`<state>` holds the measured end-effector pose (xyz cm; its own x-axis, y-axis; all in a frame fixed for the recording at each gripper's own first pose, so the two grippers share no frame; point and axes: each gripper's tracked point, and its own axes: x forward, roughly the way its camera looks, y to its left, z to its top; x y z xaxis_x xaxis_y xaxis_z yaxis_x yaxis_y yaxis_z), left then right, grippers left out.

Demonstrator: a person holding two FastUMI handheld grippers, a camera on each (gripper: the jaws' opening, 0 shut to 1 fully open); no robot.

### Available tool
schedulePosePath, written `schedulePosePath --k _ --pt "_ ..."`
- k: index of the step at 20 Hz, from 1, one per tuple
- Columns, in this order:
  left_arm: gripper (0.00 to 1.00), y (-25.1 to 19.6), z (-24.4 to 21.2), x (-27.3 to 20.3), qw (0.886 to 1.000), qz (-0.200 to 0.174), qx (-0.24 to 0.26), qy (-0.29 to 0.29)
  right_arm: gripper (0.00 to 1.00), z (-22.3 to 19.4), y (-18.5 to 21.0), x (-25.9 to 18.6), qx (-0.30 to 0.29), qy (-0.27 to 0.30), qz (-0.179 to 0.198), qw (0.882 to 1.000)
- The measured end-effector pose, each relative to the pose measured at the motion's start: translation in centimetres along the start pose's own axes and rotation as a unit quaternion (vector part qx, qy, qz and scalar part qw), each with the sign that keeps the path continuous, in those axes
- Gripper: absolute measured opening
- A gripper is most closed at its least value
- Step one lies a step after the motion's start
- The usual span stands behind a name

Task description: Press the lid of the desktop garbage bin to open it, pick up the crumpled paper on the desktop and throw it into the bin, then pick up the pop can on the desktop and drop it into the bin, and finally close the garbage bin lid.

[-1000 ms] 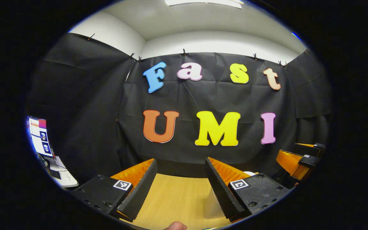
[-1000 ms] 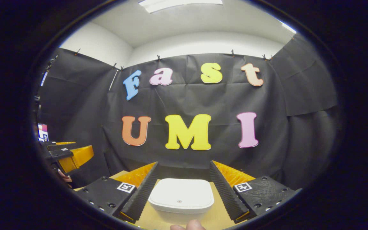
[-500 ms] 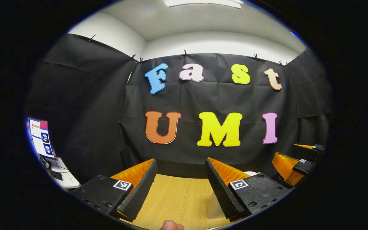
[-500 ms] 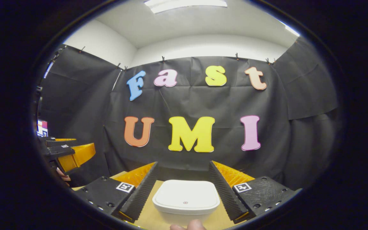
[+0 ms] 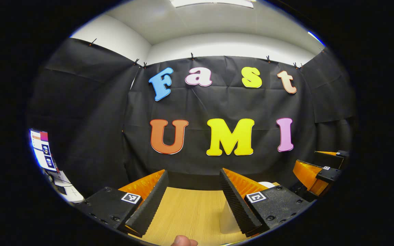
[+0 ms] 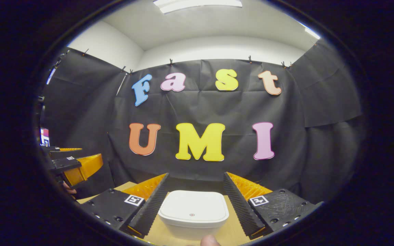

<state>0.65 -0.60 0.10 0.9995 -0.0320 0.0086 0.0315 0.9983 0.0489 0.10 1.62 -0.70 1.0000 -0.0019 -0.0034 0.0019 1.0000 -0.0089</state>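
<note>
Left tool (image 5: 193, 200) held level, fingers spread wide with nothing between them. Right tool (image 6: 193, 200) likewise level and parted wide, fingers apart from what sits between them. Fingertip (image 5: 183, 241) of the holding hand peeking in at the bottom edge; another fingertip (image 6: 210, 241) under the right tool.

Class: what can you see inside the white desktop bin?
Nothing. The bin sits between the right gripper's open fingers with its lid shut, covering the inside. Beneath it lies the wooden desktop.
</note>
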Motion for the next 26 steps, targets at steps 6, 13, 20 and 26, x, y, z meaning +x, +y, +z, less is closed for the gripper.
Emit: schedulePosePath --k 6,13,20,26 --pt "0.96 -0.9 -0.8 -0.1 1.000 -0.013 0.002 0.011 0.96 -2.0 -0.9 0.1 0.008 0.027 -0.012 1.000" --pt "0.96 -0.6 -0.6 -0.6 1.000 0.000 0.009 0.006 0.97 -5.9 -0.7 1.4 0.005 0.090 -0.008 0.996" --pt "0.96 -0.4 -1.3 -0.7 1.000 0.012 0.001 0.019 0.66 -8.7 -0.8 3.6 -0.004 0.135 -0.008 0.991" --pt "0.96 -0.3 -1.3 -0.7 1.000 0.017 0.006 0.017 0.19 -12.0 -0.9 4.6 -0.003 0.183 -0.016 0.983"
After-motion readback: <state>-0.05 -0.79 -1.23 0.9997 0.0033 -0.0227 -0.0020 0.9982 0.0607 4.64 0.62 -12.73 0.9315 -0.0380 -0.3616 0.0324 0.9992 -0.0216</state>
